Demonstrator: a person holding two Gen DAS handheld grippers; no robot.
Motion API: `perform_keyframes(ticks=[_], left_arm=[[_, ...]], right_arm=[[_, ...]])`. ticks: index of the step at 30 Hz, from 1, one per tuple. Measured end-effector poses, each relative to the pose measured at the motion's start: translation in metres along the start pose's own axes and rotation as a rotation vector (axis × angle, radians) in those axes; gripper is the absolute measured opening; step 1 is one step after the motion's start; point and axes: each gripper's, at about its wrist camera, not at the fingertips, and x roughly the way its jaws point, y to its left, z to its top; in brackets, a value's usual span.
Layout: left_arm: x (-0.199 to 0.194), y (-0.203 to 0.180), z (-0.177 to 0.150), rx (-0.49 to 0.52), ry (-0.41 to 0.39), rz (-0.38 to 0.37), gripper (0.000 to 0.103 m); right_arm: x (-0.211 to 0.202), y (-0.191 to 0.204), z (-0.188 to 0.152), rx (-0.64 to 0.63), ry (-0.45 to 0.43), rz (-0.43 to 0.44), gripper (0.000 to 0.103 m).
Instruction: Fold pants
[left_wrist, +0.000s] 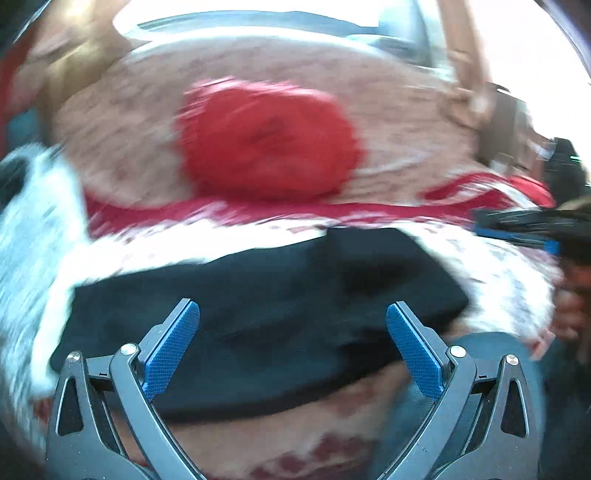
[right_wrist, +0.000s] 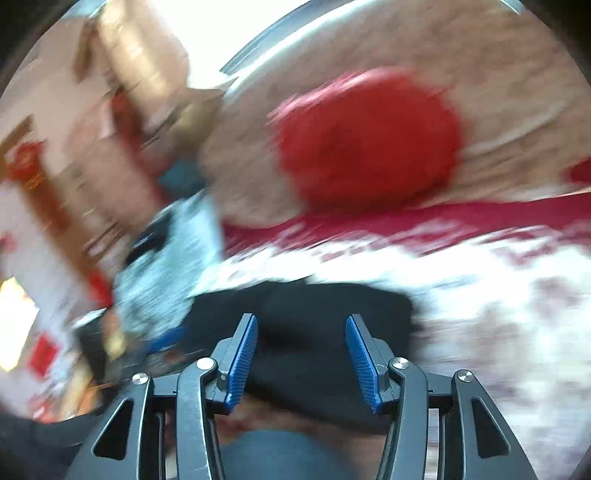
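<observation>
Open right claw (right_wrist: 301, 325) above black pants (right_wrist: 314, 314)

Both claws point downward with nothing between their blue pads: left claw (left_wrist: 293, 314) spread wide, right claw (right_wrist: 301, 326) partly apart.

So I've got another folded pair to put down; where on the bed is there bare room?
Free: the patterned bedcover right of the black folded pants, and the tan blanket left of the red cushion. The left edge looks cluttered, though blurred.

Black pants (left_wrist: 258, 314) on patterned bedspread (left_wrist: 498, 295)
</observation>
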Motion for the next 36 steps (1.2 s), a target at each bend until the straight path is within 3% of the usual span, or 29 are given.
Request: perform_keyframes(ticks=[1,3,4,5,6,7,8,10,12,14,17,20,25,27,28,30,31,32,33,36], left_arm=[[0.001,-0.007,0.003,0.020,-0.004,-0.031,0.102],[0.009,-0.021,0.011,0.042,0.002,-0.115,0.092],[0.018,-0.026,0.015,0.034,0.030,-0.163,0.076],[0.024,-0.027,0.018,0.028,0.051,-0.186,0.052],[0.033,-0.029,0.019,0.022,0.087,-0.208,0.039],[0.043,-0.028,0.019,0.016,0.121,-0.220,0.019],[0.051,-0.026,0.018,0.010,0.149,-0.218,0.013],[0.065,-0.020,0.011,-0.004,0.203,-0.194,0.012],[0.076,-0.011,-0.005,-0.011,0.258,-0.125,0.007],[0.071,0.001,-0.016,-0.055,0.239,-0.137,0.006],[0.064,-0.004,-0.021,-0.047,0.230,-0.115,0.006],[0.063,-0.007,-0.012,-0.044,0.210,-0.104,0.005],[0.060,-0.012,0.031,-0.043,0.126,-0.119,0.005],[0.076,-0.010,0.047,-0.060,0.131,-0.074,0.005],[0.084,-0.006,0.049,-0.078,0.143,-0.054,0.005],[0.118,0.009,0.041,-0.157,0.273,0.005,0.006],[0.127,0.017,0.034,-0.197,0.302,0.007,0.007],[0.126,0.021,0.031,-0.207,0.282,0.002,0.007],[0.124,0.021,0.030,-0.199,0.280,0.004,0.007],[0.121,0.019,0.029,-0.175,0.275,0.015,0.007]], right_arm=[[-0.003,-0.007,-0.003,0.012,0.008,-0.021,0.034],[-0.002,-0.012,-0.009,0.011,0.042,-0.005,0.021],[-0.001,-0.010,-0.012,-0.006,0.053,0.010,0.018],[0.001,-0.007,-0.014,-0.022,0.067,0.025,0.014],[0.004,-0.003,-0.017,-0.037,0.081,0.043,0.012],[0.008,0.000,-0.020,-0.050,0.099,0.054,0.011],[0.014,0.001,-0.021,-0.059,0.119,0.054,0.010],[0.028,-0.001,-0.025,-0.059,0.171,0.017,0.010],[0.044,-0.007,-0.032,-0.055,0.229,-0.031,0.010],[0.059,-0.007,-0.040,-0.066,0.282,-0.041,0.009],[0.062,-0.003,-0.040,-0.091,0.278,-0.057,0.009],[0.055,-0.010,-0.037,-0.044,0.263,-0.015,0.009],[0.026,-0.018,-0.014,-0.012,0.086,0.001,0.009],[0.028,-0.021,-0.006,0.000,0.047,0.007,0.009],[0.036,-0.022,-0.003,0.000,0.052,0.013,0.009],[0.063,-0.024,-0.005,-0.004,0.132,-0.006,0.009],[0.076,-0.024,-0.009,-0.004,0.179,-0.021,0.009],[0.088,-0.025,-0.015,-0.002,0.217,-0.028,0.010],[0.087,-0.024,-0.016,-0.003,0.184,-0.026,0.009],[0.083,-0.024,-0.012,0.020,0.207,-0.022,0.010]])
